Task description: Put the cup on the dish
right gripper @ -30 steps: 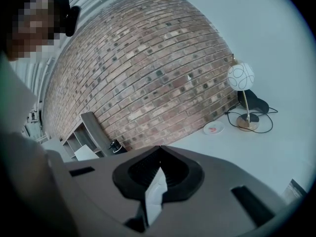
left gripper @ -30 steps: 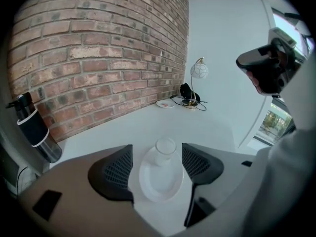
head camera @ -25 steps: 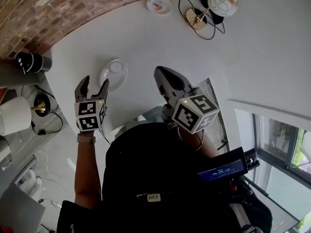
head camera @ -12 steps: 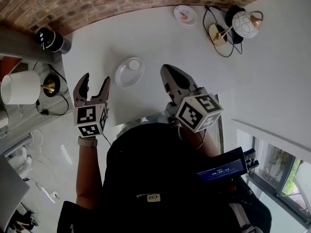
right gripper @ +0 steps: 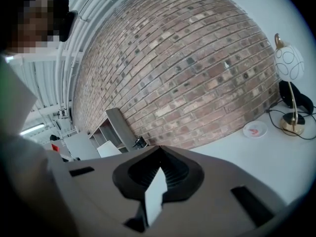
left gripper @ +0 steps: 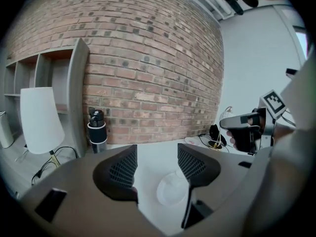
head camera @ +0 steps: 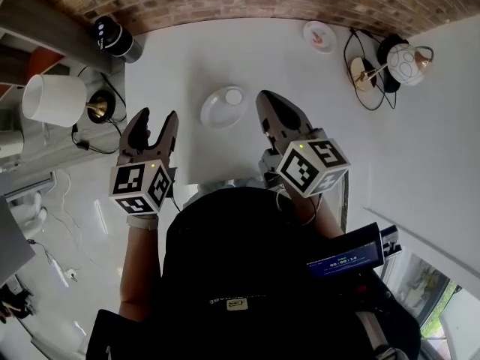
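Seen from above, the cup (head camera: 234,96) sits on the dish (head camera: 217,112) on the table (head camera: 187,58); the left tool (head camera: 157,117), empty, jaws apart but just narrowing, views that dish, while the right tool (head camera: 267,100), jaws together, misses it.

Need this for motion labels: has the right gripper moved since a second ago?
Yes. In the head view the right gripper has drawn nearer the white dish, from its right.

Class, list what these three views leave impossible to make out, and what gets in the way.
- Head view: whether the round thing on the dish is a cup; too small.
- Head view: what the pink thing on the far plate is; too small.
- Right gripper view: the dish does not show; the right gripper fills the lower picture.
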Action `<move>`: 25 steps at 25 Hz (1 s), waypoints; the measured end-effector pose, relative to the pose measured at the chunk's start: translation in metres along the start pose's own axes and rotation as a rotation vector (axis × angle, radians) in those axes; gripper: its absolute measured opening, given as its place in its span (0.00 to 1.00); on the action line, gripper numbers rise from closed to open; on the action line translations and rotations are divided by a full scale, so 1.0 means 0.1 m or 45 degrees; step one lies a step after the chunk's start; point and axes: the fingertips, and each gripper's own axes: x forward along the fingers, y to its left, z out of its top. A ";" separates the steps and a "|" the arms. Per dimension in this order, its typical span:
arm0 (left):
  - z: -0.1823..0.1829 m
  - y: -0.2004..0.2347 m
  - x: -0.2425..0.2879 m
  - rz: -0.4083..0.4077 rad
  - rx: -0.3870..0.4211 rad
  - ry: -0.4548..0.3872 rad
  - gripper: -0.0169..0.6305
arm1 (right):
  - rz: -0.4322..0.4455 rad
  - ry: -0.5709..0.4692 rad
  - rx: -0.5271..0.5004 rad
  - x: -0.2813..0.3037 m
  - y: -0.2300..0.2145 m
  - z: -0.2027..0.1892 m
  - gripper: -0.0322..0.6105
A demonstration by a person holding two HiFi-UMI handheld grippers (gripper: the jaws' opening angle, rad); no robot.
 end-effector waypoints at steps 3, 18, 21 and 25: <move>0.02 0.04 -0.14 0.027 -0.028 -0.008 0.43 | 0.060 0.012 -0.019 0.12 0.15 -0.01 0.06; -0.10 0.31 -0.76 0.189 -0.231 -0.034 0.37 | 0.327 0.135 -0.101 0.55 0.88 -0.23 0.06; -0.08 0.38 -0.85 0.251 -0.260 -0.062 0.34 | 0.358 0.147 -0.125 0.58 0.97 -0.26 0.06; -0.09 0.48 -0.95 0.322 -0.289 -0.089 0.28 | 0.406 0.158 -0.184 0.60 1.11 -0.29 0.06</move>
